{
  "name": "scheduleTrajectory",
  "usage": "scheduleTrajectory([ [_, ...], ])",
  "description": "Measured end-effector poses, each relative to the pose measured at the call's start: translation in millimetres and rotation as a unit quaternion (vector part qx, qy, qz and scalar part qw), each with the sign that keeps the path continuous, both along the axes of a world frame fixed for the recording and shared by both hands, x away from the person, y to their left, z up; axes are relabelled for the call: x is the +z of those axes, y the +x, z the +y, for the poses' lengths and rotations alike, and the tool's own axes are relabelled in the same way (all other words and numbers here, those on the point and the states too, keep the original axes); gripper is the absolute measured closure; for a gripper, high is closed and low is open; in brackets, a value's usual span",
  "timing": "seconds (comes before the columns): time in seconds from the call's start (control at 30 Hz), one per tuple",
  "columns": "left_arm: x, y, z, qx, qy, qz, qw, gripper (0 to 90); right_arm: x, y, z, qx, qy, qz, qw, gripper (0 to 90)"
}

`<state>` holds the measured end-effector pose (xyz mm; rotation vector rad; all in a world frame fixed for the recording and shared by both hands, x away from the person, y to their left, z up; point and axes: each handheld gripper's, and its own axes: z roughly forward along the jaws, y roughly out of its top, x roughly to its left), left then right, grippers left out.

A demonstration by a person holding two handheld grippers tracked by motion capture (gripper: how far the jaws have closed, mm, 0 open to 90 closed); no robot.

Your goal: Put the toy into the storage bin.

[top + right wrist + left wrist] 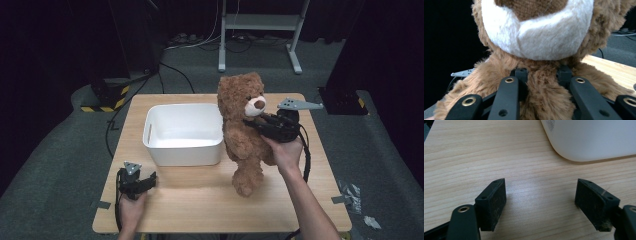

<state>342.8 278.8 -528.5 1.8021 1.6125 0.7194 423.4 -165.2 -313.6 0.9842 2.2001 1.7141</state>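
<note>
Right tongs (256, 123) clamped on the teddy bear (246, 130) at the chest, bear upright, long axis vertical, just right of the white bin (183, 133), which lies leftward; left tongs (148, 180) gape empty over the desk (200, 200) near the bin's front-left corner.

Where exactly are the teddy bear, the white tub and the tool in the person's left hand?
teddy bear (243, 131): high view, on its brown belly.
white tub (183, 150): high view, on its near outer wall.
left gripper (150, 179): high view, midway between the tips of its open jaws, above the table.
</note>
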Motion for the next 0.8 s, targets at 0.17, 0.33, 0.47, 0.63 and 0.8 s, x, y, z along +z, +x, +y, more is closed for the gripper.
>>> scheduleTrajectory([
  [0.17,0.0,0.0,0.0,0.000,0.000,0.000,1.0000,24.9,2.4,2.8,4.9,0.002,0.001,0.000,1.0000,71.2],
  [0.33,0.0,0.0,0.0,0.000,0.001,0.000,1.0000,24.9,9.3,4.2,9.3,0.004,0.002,-0.004,1.0000,71.1],
  [0.47,0.0,0.0,0.0,0.000,0.000,0.000,1.0000,24.9,15.4,4.7,13.9,0.003,-0.005,-0.006,1.0000,71.1],
  [0.63,0.0,-0.1,0.1,0.000,0.000,0.000,1.0000,24.8,16.9,8.4,19.5,-0.001,-0.018,-0.002,0.9998,71.1],
  [0.8,0.3,-0.1,0.5,-0.002,0.002,0.002,1.0000,24.8,19.4,11.3,25.8,-0.001,-0.027,-0.001,0.9996,71.1],
])
